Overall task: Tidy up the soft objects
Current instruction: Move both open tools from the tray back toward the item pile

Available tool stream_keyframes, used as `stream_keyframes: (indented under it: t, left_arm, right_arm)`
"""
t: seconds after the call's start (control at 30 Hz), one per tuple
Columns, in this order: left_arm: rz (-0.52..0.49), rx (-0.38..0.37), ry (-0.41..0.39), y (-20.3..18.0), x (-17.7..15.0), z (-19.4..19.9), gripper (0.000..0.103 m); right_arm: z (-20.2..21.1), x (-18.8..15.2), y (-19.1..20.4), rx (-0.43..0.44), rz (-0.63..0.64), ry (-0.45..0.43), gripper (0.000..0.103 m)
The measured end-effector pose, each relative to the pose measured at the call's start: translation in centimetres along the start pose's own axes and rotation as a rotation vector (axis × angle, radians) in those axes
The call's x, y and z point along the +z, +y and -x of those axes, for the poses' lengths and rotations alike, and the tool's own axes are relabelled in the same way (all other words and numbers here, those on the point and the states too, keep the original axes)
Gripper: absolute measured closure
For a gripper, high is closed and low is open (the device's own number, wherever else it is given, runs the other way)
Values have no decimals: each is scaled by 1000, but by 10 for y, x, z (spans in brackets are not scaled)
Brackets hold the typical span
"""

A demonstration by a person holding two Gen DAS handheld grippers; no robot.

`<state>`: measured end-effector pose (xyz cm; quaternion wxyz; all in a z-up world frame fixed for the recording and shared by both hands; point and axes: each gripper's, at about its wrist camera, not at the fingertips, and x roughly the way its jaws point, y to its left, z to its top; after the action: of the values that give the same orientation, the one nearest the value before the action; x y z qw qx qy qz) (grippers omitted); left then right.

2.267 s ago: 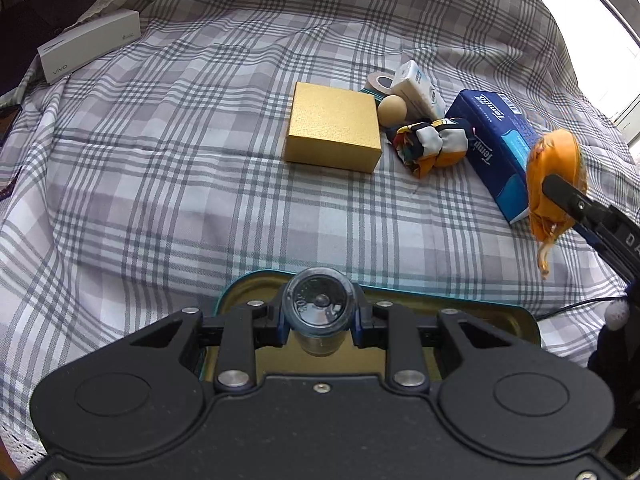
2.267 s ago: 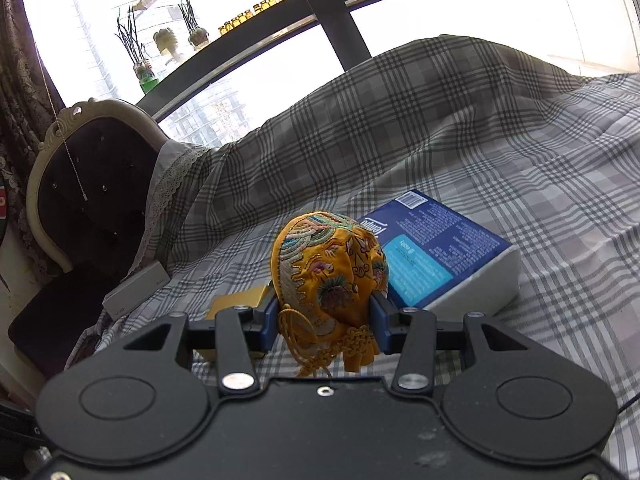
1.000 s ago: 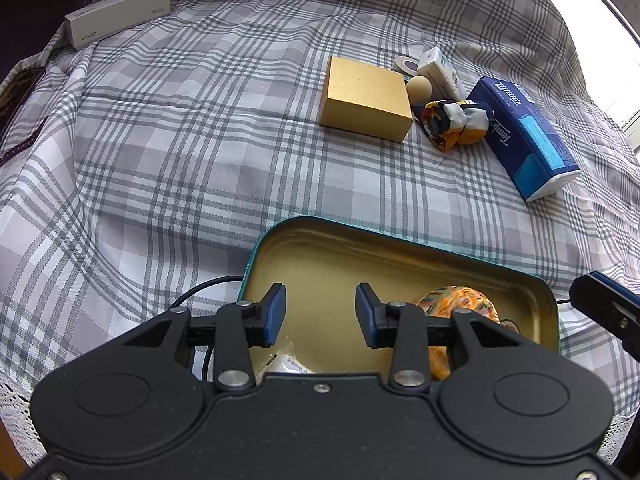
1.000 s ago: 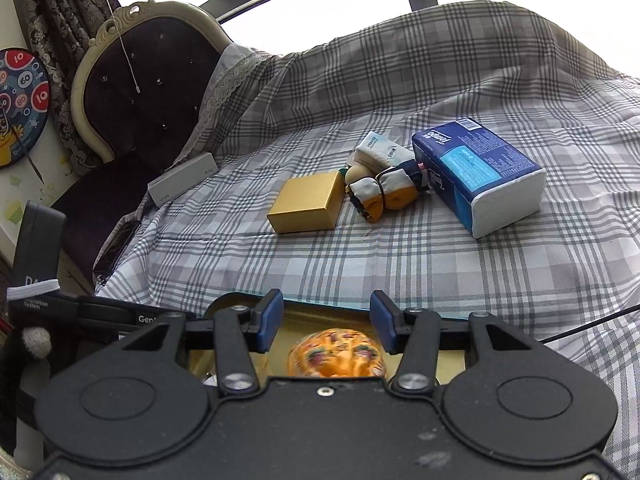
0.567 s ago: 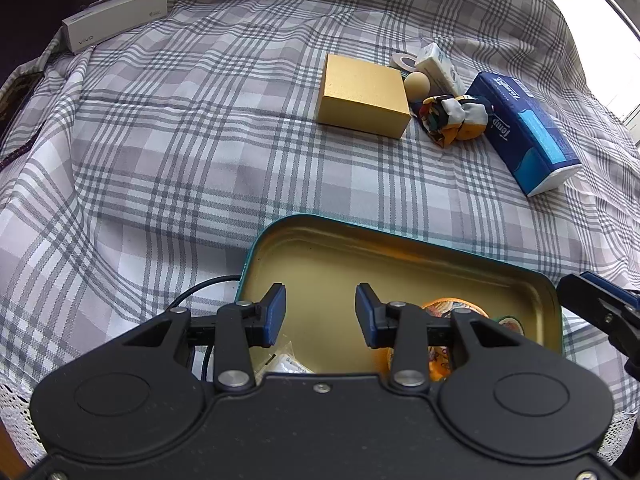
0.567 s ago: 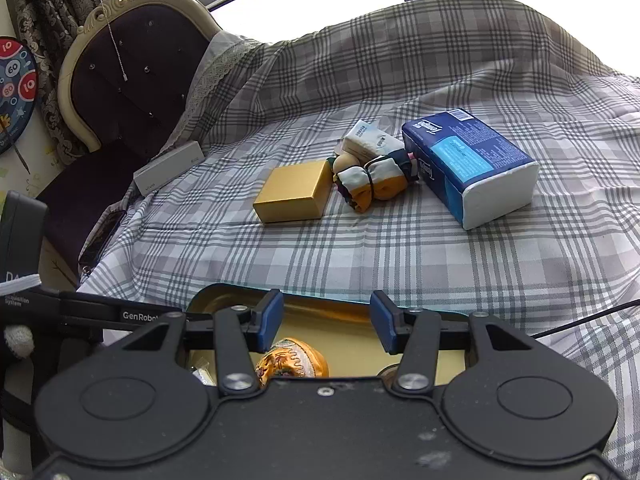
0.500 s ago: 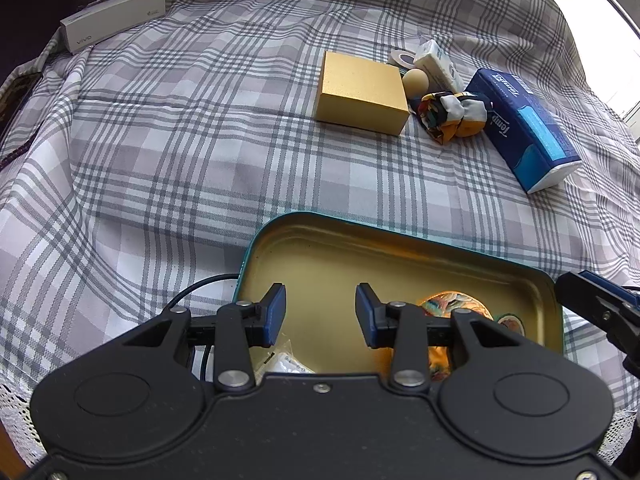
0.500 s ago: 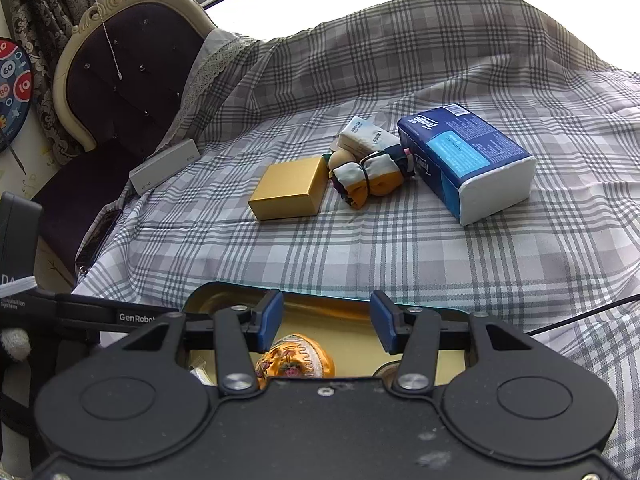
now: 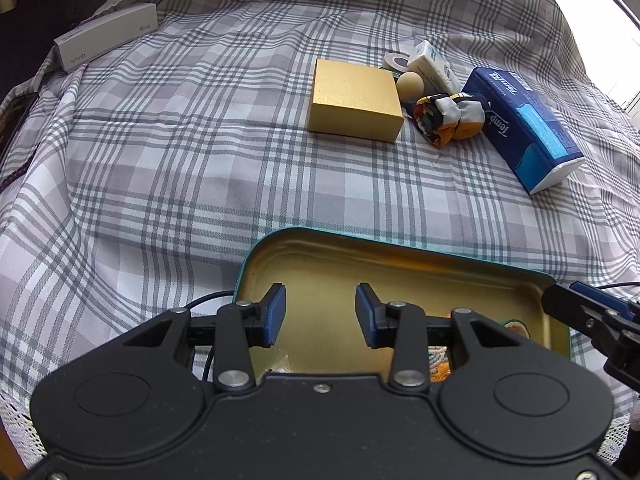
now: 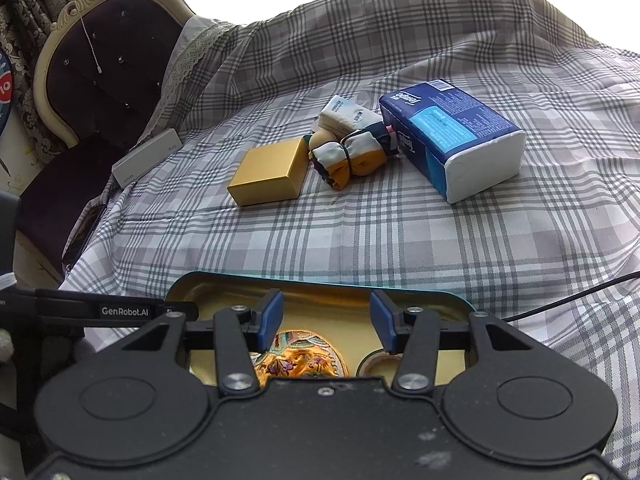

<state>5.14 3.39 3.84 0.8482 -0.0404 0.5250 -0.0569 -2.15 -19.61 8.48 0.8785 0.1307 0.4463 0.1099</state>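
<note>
A teal tin tray with a gold inside lies on the checked cloth close to me; it also shows in the right wrist view. An orange embroidered pouch lies inside it, partly hidden behind my right gripper, which is open and empty above the tray. My left gripper is open and empty over the tray's left half. A rolled orange, white and navy cloth bundle lies farther back, also in the right wrist view.
A gold box, a tan ball, a small white pack, a tape roll and a blue tissue pack lie around the bundle. A white box sits at the far left. A black cable runs right.
My right gripper carried the orange pouch to the tray, let go of it there and drew back a little. My left gripper released the clear round item it held and is now open.
</note>
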Motion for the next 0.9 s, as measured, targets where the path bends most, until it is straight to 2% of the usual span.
stream_keyframes:
  t: [0.5,0.9]
  left_arm:
    - [-14,0,-63,-9,34,-3,64]
    - [2,-6,-77,-9,62,-19,64]
  right_arm:
    - [-17,24,-4,-16,21,-30,54]
    - [-55,60,-7,-33,3,-29,55]
